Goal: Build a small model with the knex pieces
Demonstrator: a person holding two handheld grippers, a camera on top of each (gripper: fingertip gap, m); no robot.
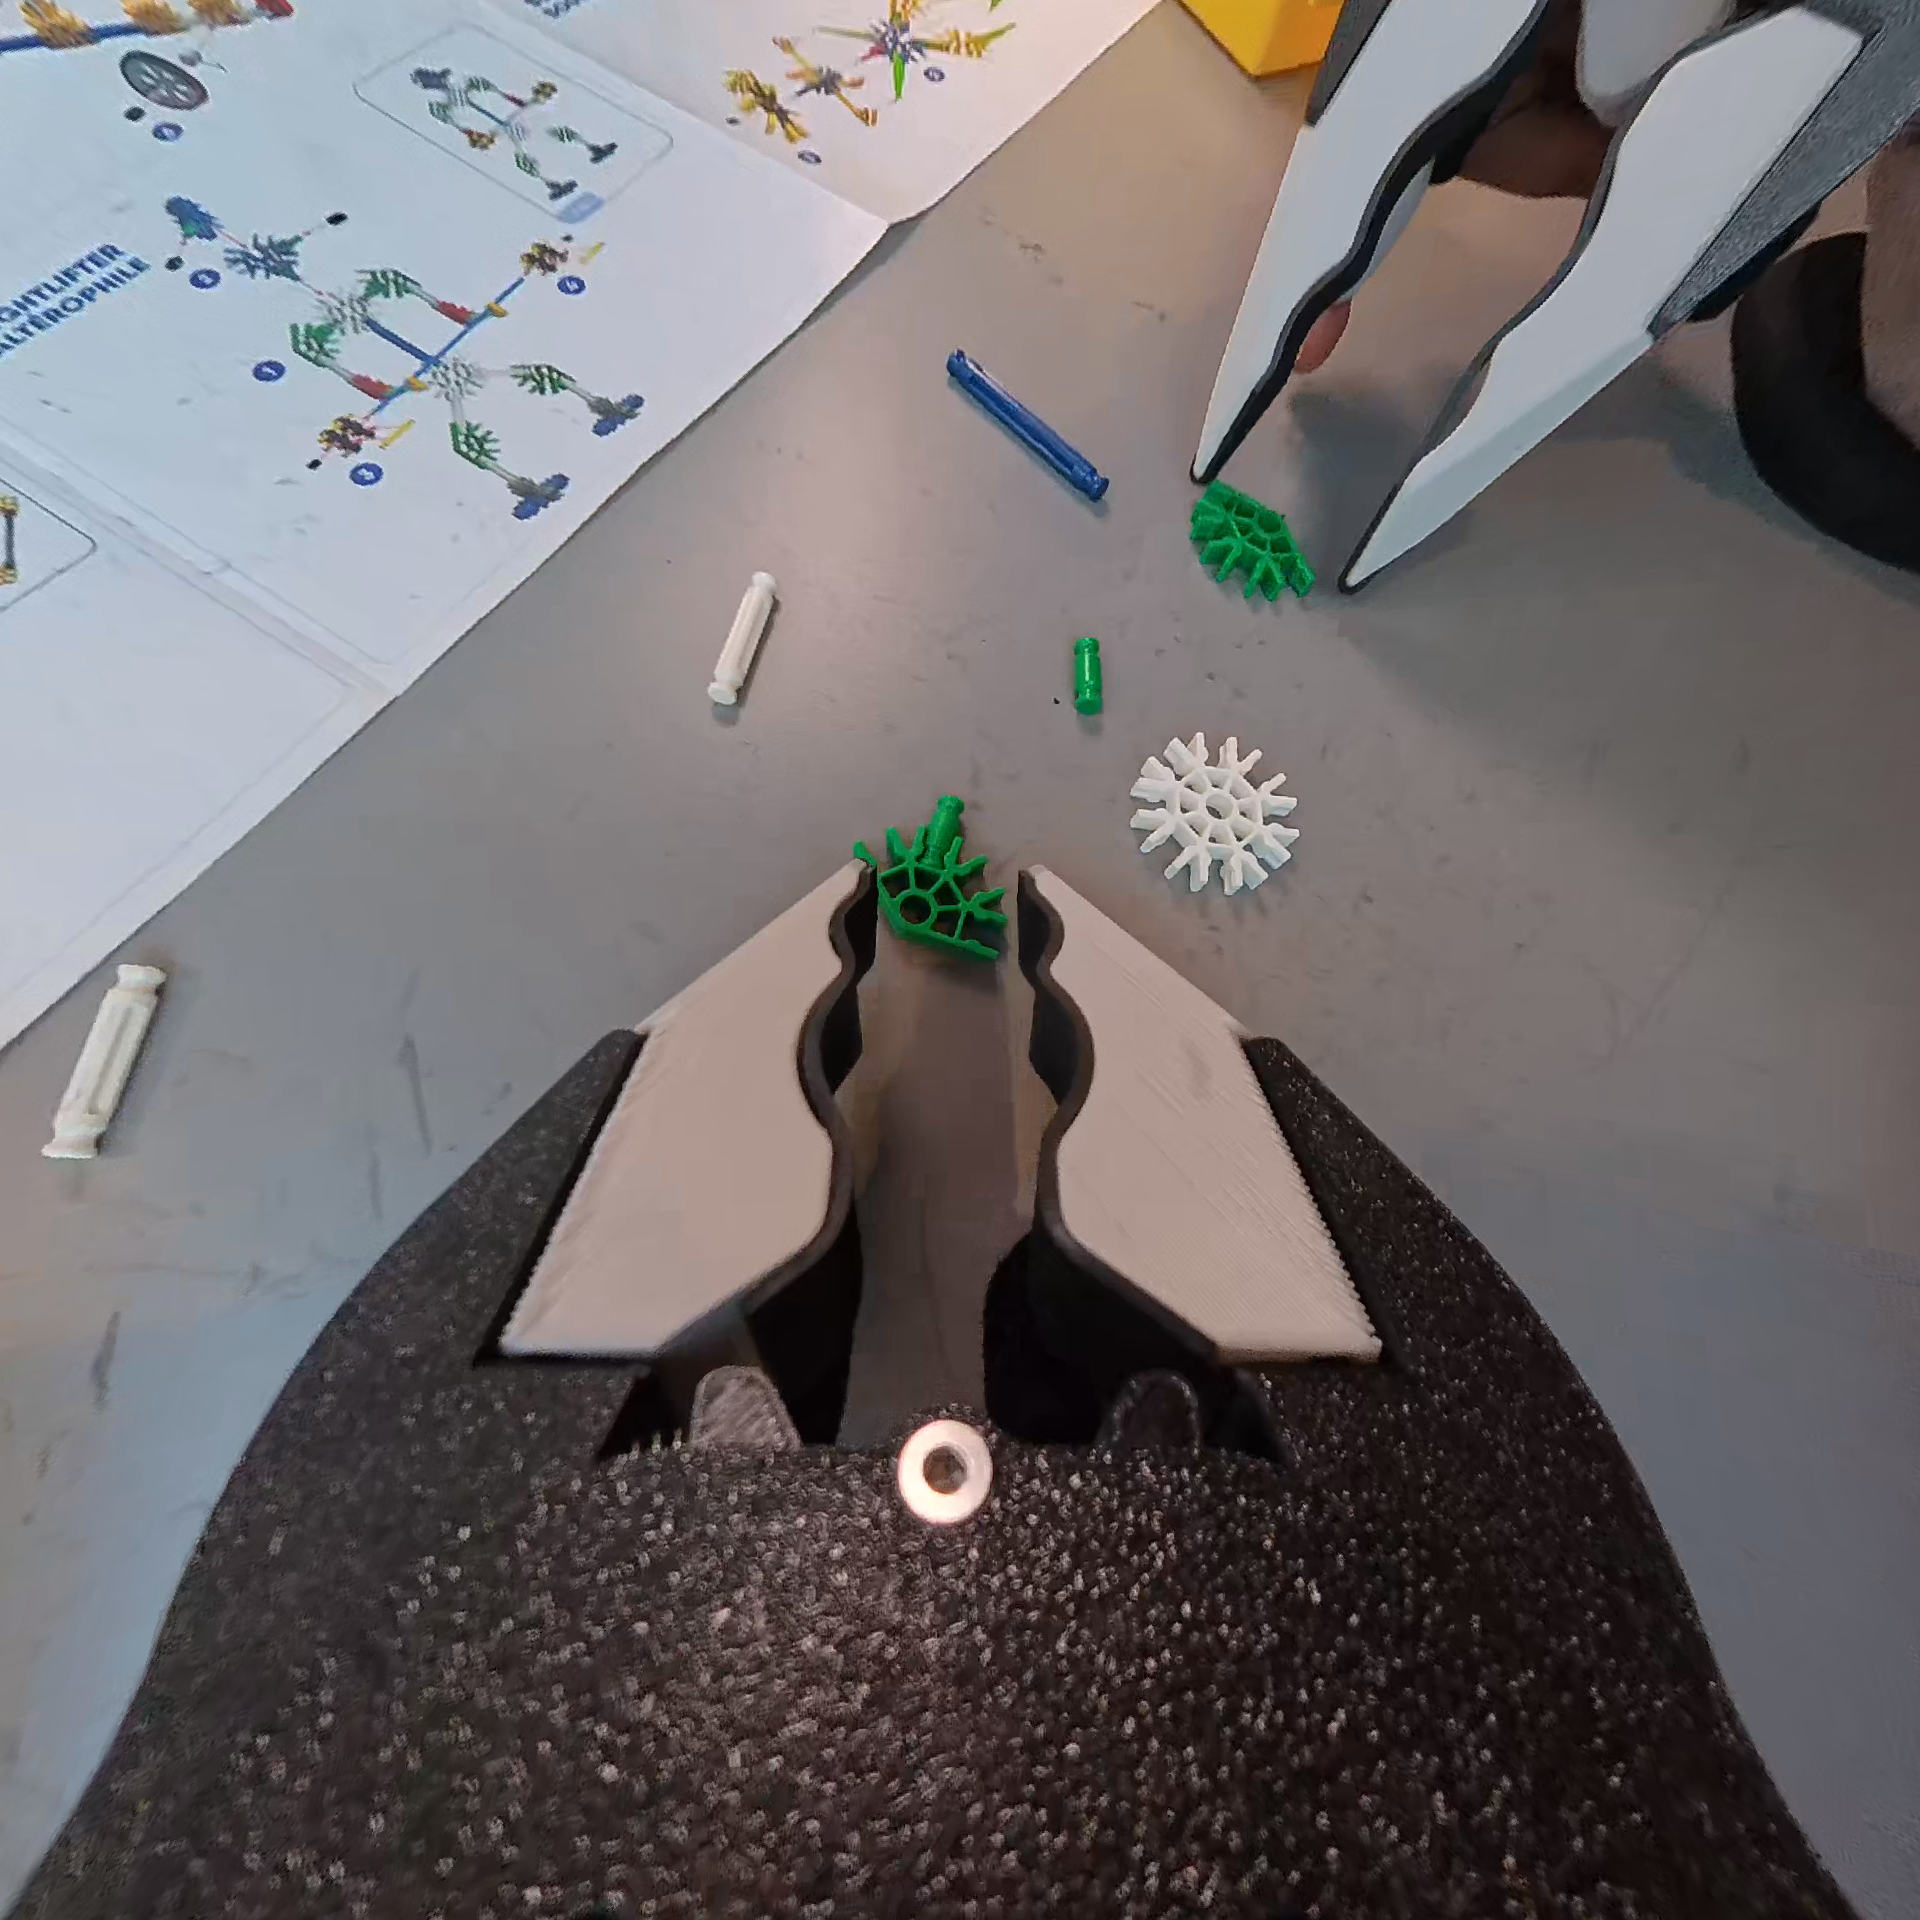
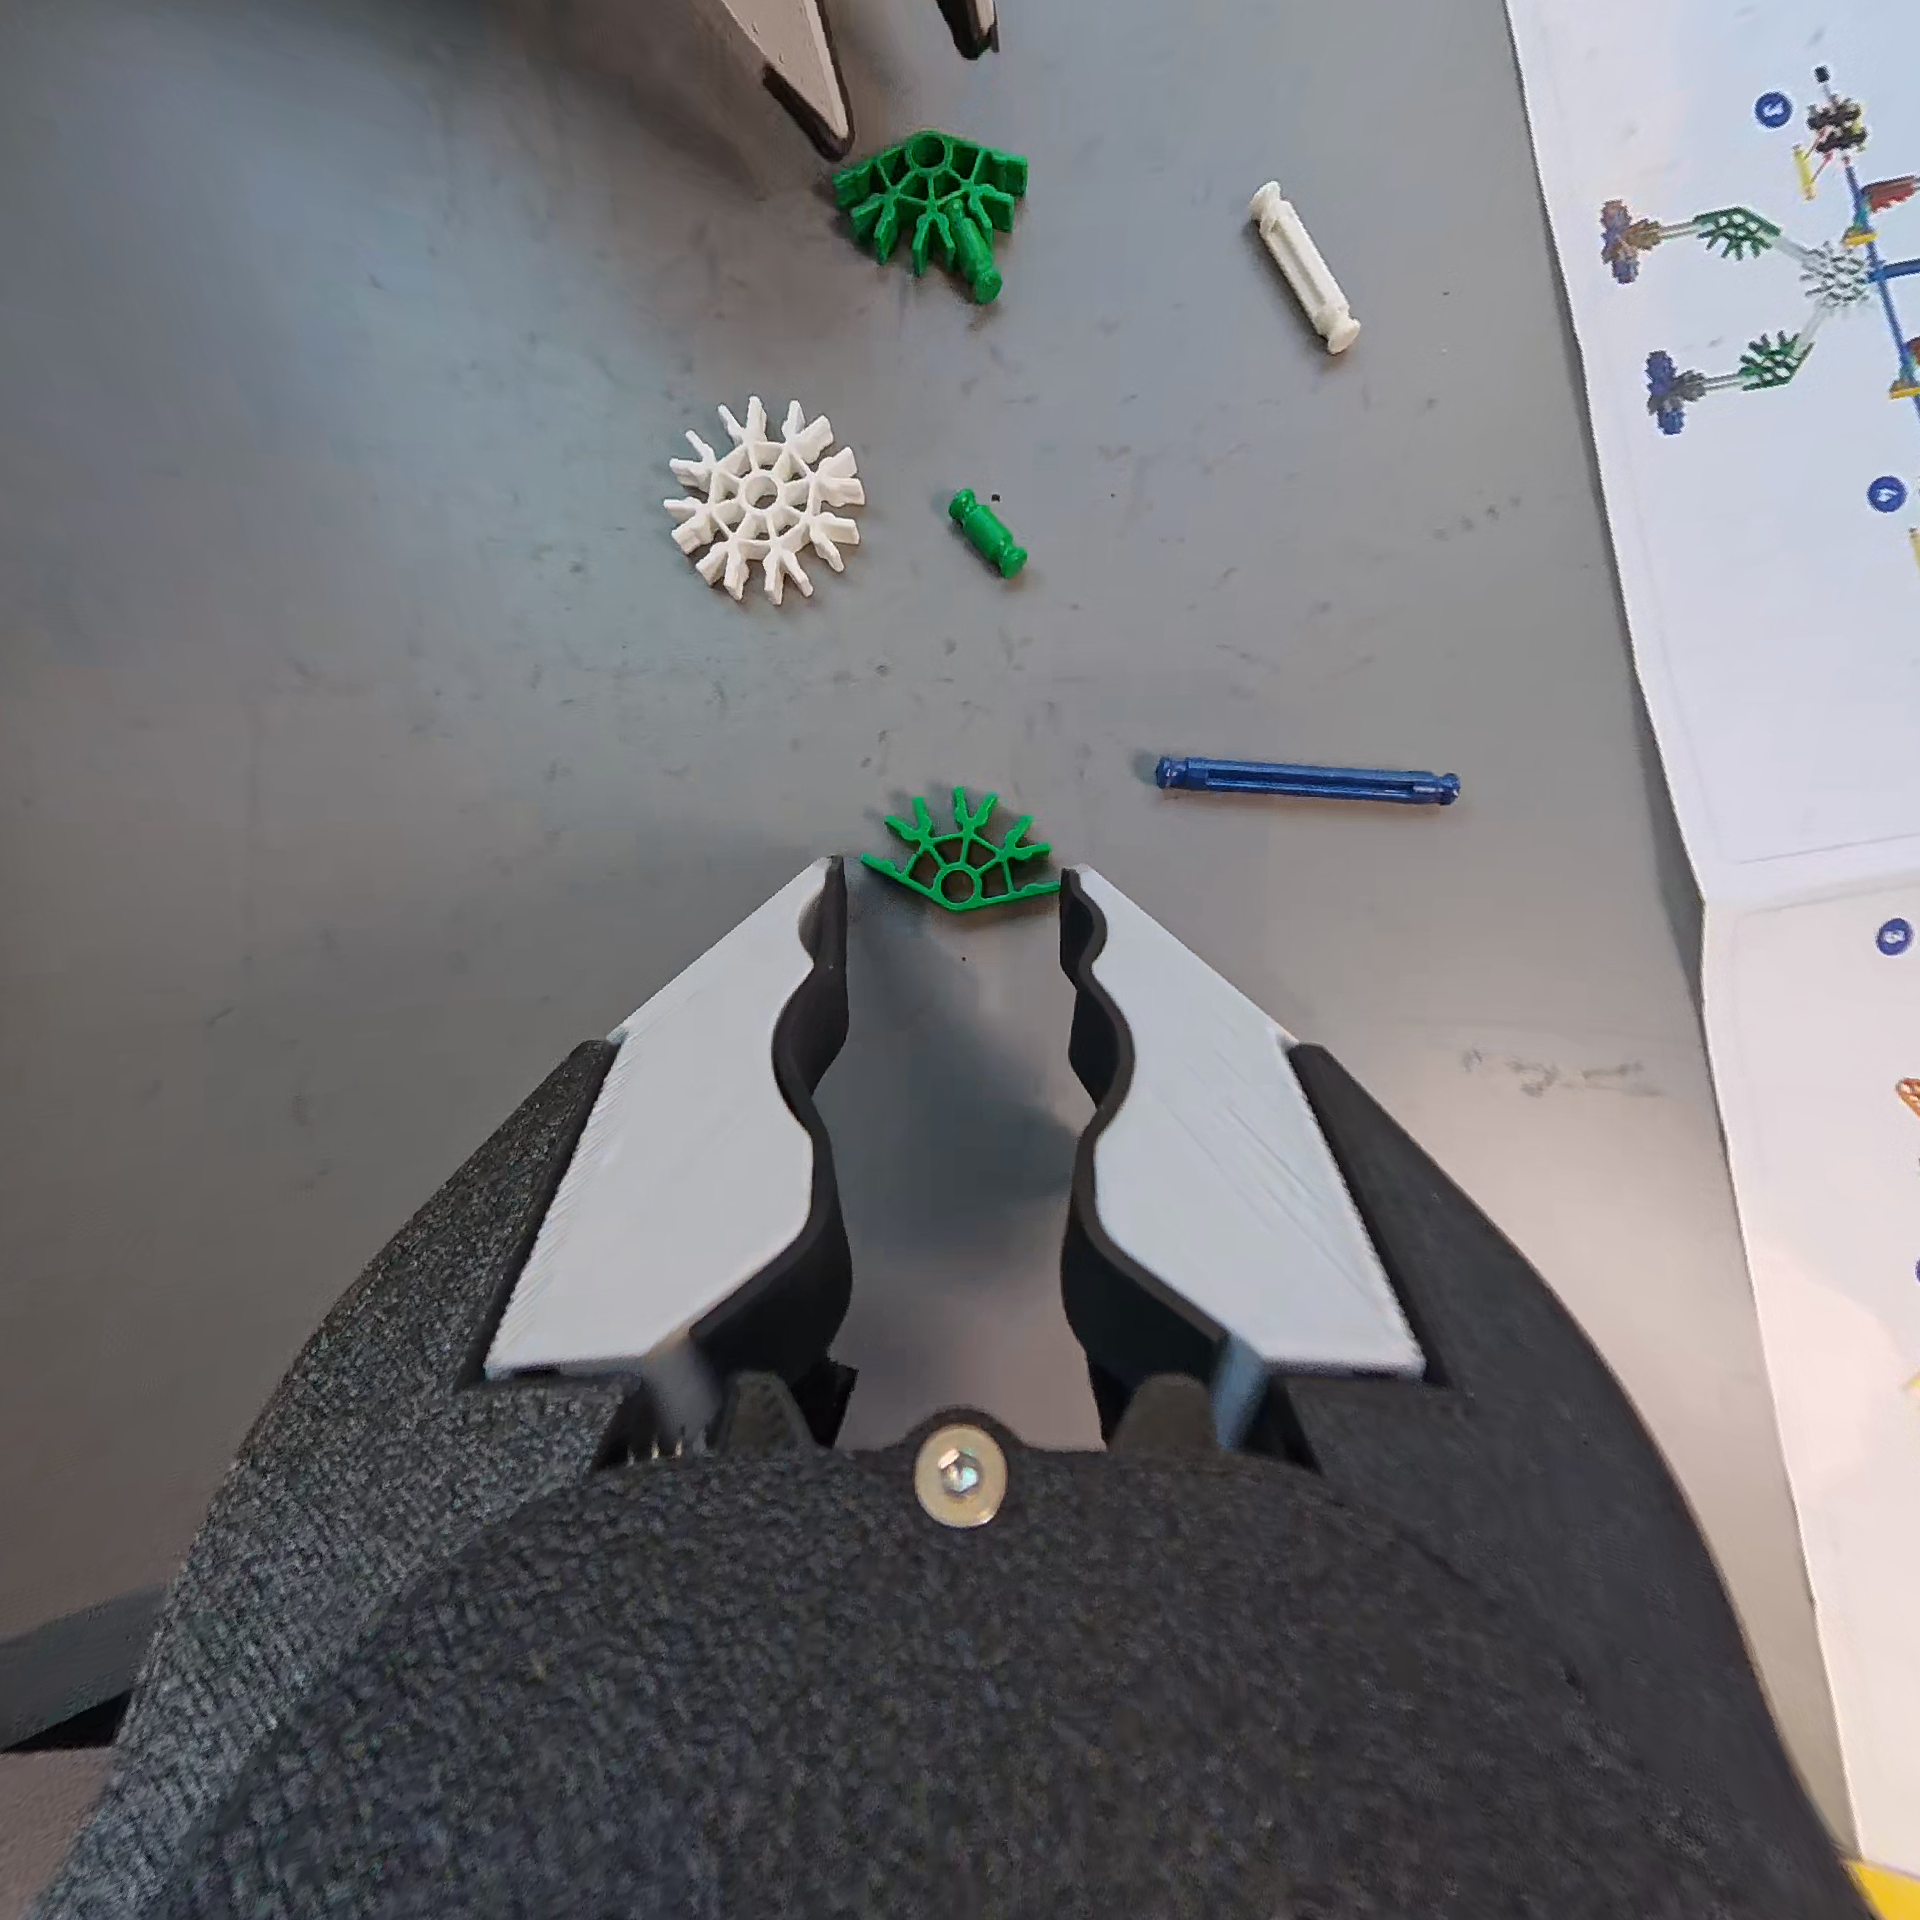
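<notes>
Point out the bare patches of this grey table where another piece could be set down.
Bare grey table lies left of the white snowflake connector and right gripper. Another strip runs between the blue rod and white rod. It is crowded around the green fan connector with stub at the left gripper, and along the instruction sheet.

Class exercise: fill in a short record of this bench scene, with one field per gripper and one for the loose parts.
left gripper: open, tips either side of a green fan connector with a stub rod
right gripper: open, tips at a bare green fan connector
loose parts: white wheel, green peg, blue rod, white rod
surface: grey table, instruction sheet
</notes>
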